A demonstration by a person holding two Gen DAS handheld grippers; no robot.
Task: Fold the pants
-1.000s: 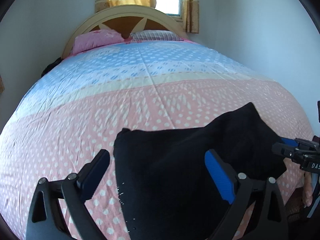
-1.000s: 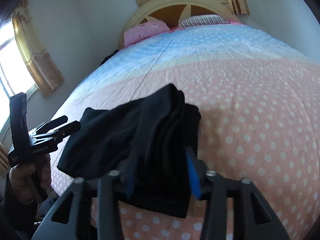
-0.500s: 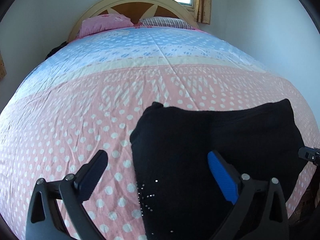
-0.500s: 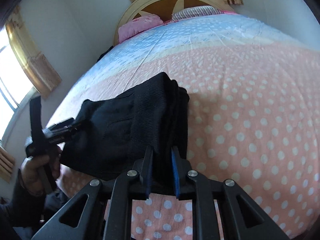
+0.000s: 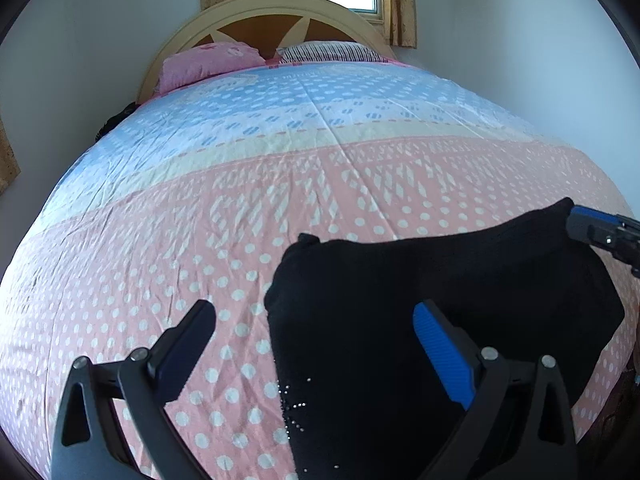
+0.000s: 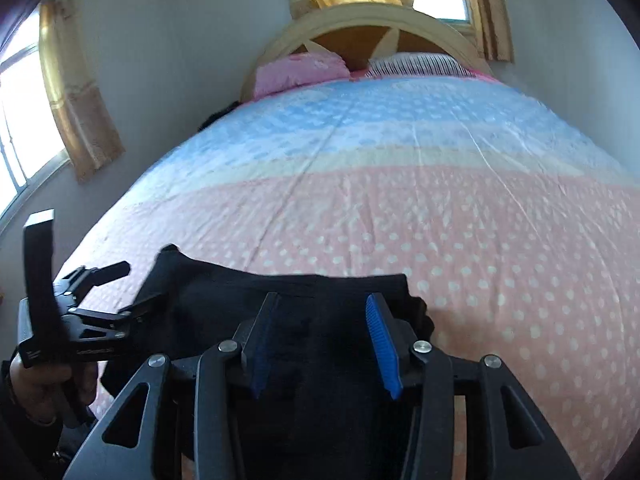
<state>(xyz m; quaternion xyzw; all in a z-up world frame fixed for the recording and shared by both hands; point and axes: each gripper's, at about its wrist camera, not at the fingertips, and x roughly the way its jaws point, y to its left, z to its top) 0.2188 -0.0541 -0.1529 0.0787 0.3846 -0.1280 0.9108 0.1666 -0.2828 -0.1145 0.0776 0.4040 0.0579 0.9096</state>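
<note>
Pants (image 5: 420, 300) lie folded on the bed (image 5: 280, 200) at five o'clock; left tongs (image 5: 316, 328) gape wide, right tongs (image 6: 320, 320) have just been opening, fabric between but released.

The left hand-held gripper (image 5: 314, 344) points downward with its 2 fingers spread wide, nothing pressed between them. The right hand-held gripper (image 6: 324, 344) also tilts down; its jaws have just been opening and now stand partly apart, pads gripping nothing. A hand (image 6: 44, 390) at 8 o'clock grasps the left handle.
</note>
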